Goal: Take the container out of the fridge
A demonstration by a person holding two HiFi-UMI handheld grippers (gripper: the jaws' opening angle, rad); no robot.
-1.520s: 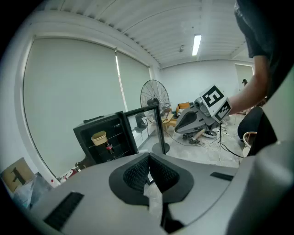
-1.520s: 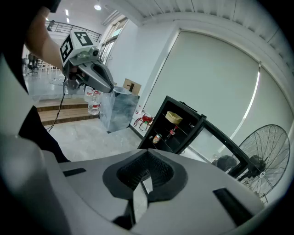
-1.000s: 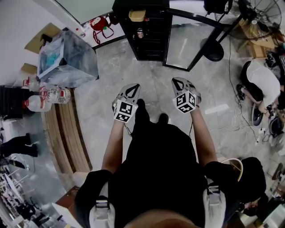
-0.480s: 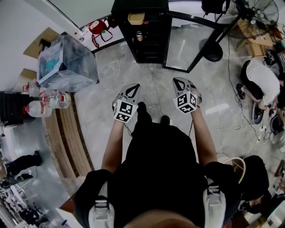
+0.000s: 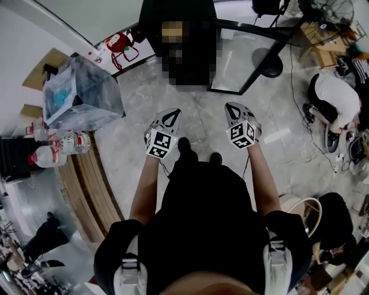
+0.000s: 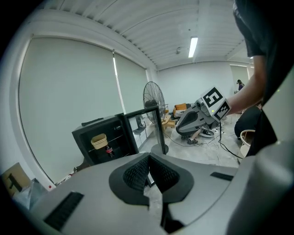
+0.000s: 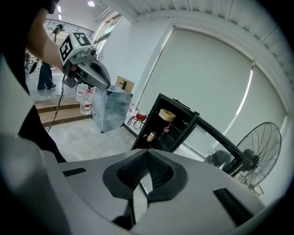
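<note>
Marble floor (image 5: pixel 202 115) | fridge (image 6: pixel 124 147) open | container (image 7: pixel 167 114) clear only in gripper views | left claw (image 6: pixel 149 161), right claw (image 7: pixel 147 157) together

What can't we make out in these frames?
Fridge shelves, head view: covered by a mosaic patch.
Container contents, both gripper views: too small, and the rim hides the inside.
Bottle label, left gripper view: too small.
Fan, head view: cut off by the top edge.
</note>
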